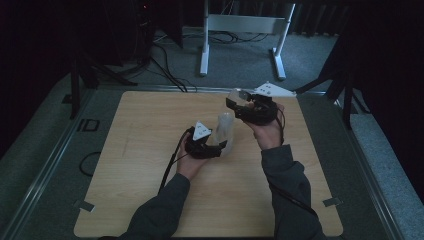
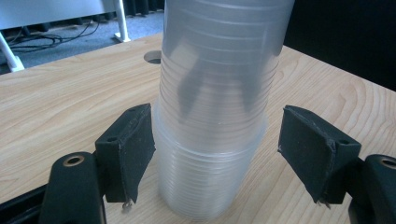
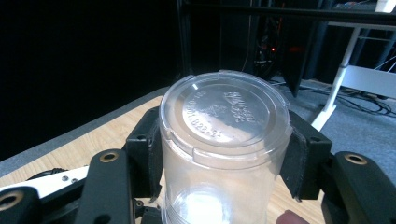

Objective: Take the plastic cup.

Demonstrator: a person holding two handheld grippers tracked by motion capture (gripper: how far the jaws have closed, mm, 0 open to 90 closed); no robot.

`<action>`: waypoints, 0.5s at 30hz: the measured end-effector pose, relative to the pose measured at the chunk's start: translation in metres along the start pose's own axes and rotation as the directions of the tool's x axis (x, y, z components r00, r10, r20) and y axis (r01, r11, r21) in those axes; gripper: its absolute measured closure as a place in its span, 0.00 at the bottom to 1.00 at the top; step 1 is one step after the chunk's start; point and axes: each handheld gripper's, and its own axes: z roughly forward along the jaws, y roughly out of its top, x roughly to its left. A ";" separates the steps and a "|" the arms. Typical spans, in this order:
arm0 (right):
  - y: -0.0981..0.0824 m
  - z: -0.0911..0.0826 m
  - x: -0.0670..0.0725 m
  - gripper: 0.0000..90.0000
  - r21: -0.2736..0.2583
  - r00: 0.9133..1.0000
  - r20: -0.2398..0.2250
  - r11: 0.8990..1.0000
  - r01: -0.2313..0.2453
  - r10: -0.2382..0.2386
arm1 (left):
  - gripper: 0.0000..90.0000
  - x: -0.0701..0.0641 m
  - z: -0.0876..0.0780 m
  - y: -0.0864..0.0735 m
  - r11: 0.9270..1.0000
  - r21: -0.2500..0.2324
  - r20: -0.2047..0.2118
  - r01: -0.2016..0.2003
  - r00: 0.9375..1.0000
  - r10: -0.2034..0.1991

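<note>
The stack of clear cups stands mid-table, blocking the centre. From nine o'clock round to six the wood is bare. The raised right gripper with its cup crowds one o'clock.

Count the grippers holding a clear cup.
1. The right gripper grips a single cup; the left gripper stands open around the stack, jaws apart.

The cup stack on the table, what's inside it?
More clear cups nested inside the cup stack; the ribbed walls overlap. Nothing else shows through. The stack's top is out of frame, so how many is hidden.
</note>
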 end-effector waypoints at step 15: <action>-0.002 -0.026 -0.019 0.45 -0.020 0.997 0.070 1.000 -0.019 0.020 | 0.31 0.005 -0.005 -0.005 1.000 0.008 0.001 0.013 1.000 -0.013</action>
